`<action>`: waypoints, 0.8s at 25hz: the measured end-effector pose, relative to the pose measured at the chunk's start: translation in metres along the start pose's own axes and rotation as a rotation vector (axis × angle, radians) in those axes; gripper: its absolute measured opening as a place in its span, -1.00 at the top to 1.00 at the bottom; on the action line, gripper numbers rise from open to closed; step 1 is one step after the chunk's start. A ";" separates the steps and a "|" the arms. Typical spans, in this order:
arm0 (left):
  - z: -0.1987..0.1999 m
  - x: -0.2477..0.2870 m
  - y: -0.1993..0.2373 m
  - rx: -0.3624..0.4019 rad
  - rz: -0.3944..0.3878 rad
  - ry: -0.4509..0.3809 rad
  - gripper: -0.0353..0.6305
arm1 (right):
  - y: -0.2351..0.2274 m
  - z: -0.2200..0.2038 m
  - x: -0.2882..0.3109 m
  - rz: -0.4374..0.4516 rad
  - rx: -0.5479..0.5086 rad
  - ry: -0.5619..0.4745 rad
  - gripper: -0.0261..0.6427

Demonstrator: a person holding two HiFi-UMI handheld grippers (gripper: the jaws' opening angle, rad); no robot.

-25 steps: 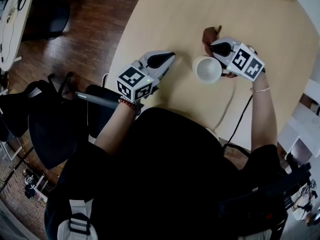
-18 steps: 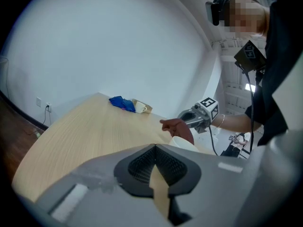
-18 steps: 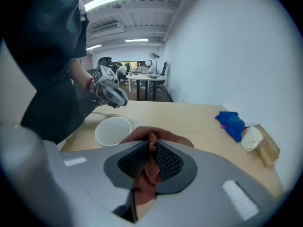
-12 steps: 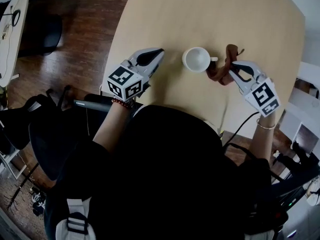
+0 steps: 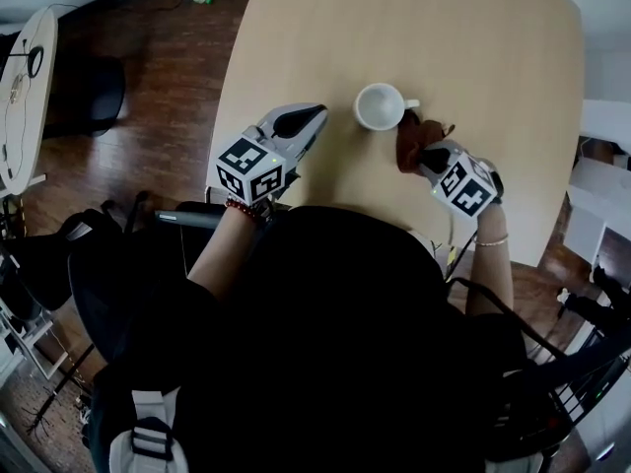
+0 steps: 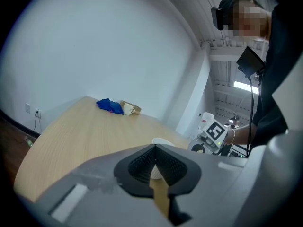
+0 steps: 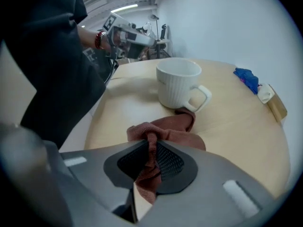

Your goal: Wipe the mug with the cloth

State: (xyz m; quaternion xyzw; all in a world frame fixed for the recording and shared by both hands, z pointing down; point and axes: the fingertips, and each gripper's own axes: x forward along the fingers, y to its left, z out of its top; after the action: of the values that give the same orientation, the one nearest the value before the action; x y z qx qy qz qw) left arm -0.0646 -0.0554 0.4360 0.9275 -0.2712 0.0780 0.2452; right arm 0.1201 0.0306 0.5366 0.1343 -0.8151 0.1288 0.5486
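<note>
A white ribbed mug stands upright on the wooden table, its handle pointing right. A reddish-brown cloth lies bunched just beside the handle, and my right gripper is shut on it. In the right gripper view a fold of the cloth is pinched between the pads of the right gripper, with the mug just beyond it; the cloth's far end touches the handle. My left gripper rests left of the mug, shut on nothing. In the left gripper view only the mug's rim peeks over its jaws.
At the table's far end lie a blue cloth, a second small mug and a brown box. The table's near edge runs under my arms. Dark chairs stand on the wooden floor to the left.
My right gripper, carrying the cloth, went from over the mug out to its right, then back in beside the handle. The left gripper has barely moved.
</note>
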 end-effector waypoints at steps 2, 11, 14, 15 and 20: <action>0.003 -0.001 -0.006 0.014 -0.013 -0.001 0.89 | 0.003 -0.002 0.013 -0.020 0.001 0.026 0.75; 0.016 -0.002 -0.030 0.100 -0.054 -0.020 0.88 | 0.005 -0.005 0.002 -0.138 0.137 -0.051 0.29; 0.012 -0.002 -0.035 0.101 -0.057 -0.020 0.86 | 0.002 -0.011 -0.011 -0.194 0.179 -0.113 0.17; 0.009 0.000 -0.036 0.104 -0.058 -0.019 0.85 | 0.001 -0.015 -0.014 -0.212 0.202 -0.148 0.16; 0.016 0.004 -0.041 0.128 -0.080 -0.035 0.82 | -0.010 -0.028 -0.048 -0.313 0.383 -0.339 0.13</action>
State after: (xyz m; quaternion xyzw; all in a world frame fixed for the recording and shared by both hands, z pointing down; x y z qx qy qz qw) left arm -0.0391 -0.0353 0.4064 0.9526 -0.2324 0.0693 0.1836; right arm 0.1652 0.0350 0.5025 0.3788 -0.8255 0.1697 0.3825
